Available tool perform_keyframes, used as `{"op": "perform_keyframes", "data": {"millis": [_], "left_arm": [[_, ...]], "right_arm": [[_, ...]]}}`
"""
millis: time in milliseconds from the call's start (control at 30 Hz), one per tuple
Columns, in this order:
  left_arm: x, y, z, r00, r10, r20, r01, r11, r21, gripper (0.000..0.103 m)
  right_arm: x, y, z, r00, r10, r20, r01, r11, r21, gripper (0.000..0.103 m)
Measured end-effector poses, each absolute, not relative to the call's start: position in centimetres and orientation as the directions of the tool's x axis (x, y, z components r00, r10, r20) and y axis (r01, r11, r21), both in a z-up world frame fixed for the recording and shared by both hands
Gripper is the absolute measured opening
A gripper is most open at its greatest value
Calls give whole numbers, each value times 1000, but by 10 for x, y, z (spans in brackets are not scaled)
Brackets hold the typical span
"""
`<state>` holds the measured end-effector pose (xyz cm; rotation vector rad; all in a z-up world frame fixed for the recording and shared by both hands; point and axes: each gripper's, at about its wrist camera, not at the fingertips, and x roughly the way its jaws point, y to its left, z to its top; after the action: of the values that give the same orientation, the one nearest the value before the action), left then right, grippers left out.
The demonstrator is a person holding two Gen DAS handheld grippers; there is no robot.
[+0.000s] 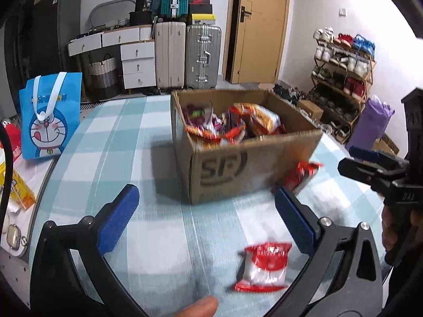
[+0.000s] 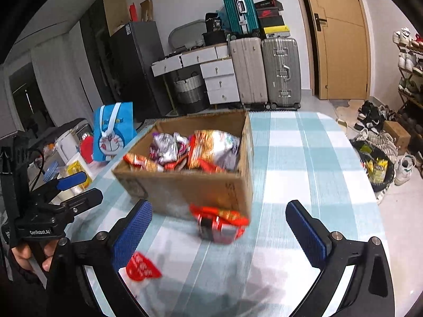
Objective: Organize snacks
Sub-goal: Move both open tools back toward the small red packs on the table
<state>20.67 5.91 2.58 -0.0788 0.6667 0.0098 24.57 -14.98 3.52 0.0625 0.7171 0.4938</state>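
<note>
A cardboard box [image 1: 238, 169] marked SF stands on the checked tablecloth, filled with several snack packets [image 1: 232, 124]; it also shows in the right wrist view [image 2: 185, 185]. A red and white packet [image 1: 264, 269] lies on the cloth near my left gripper [image 1: 208, 222], which is open and empty. A second red packet [image 1: 301, 174] lies against the box's near corner, in front of my right gripper [image 2: 219, 232], which is open and empty. The same packet shows in the right wrist view [image 2: 219, 224], with the first packet [image 2: 142, 266] at lower left.
A blue Doraemon bag [image 1: 50, 116] stands at the table's left edge by a yellow box [image 1: 21, 190]. Suitcases [image 1: 187, 55], white drawers [image 1: 137, 63] and a shoe rack [image 1: 343, 79] line the room behind. Shoes [image 2: 375, 132] lie on the floor to the right.
</note>
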Motion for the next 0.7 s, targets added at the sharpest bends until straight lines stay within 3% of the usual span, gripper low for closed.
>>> {"op": "perform_keyframes", "data": {"millis": [700], "left_arm": [[196, 1, -17, 654, -83, -752, 154, 988, 26, 102]], "right_arm": [[239, -149, 23, 603, 443, -664, -395, 889, 234, 102]]}}
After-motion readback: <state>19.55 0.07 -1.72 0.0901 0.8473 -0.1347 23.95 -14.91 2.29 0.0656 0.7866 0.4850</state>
